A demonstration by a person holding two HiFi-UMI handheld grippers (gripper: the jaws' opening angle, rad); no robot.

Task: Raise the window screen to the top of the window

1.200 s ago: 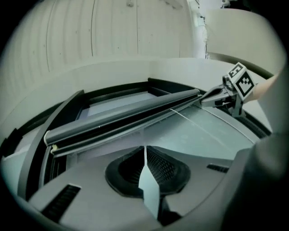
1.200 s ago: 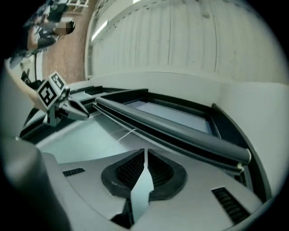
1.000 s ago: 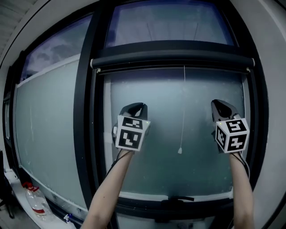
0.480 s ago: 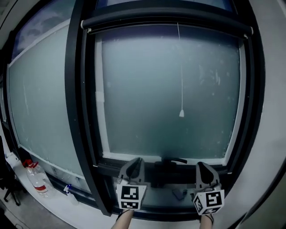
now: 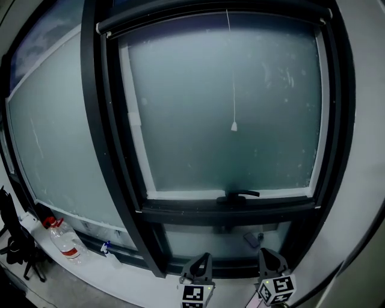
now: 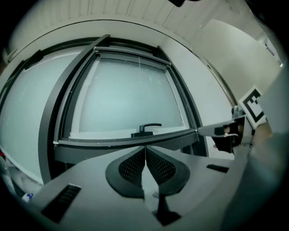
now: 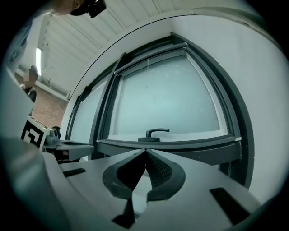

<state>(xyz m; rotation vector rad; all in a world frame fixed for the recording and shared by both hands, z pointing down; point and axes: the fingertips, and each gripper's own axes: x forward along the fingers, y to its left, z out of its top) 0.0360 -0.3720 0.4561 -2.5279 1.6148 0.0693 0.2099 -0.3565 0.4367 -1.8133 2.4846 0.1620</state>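
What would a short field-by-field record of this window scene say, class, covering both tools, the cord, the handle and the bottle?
left tool: shut, nothing between its jaws
right tool: shut, nothing between its jaws
pull cord: hangs free in front of the frosted pane
window handle: at the pane's lower edge, near the middle
bottle: low at the far left

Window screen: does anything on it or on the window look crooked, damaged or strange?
Nothing stands out. The screen's bar runs evenly along the window's top, its pull cord hangs straight, and the window handle lies flat. The frosted glass shows only small specks.
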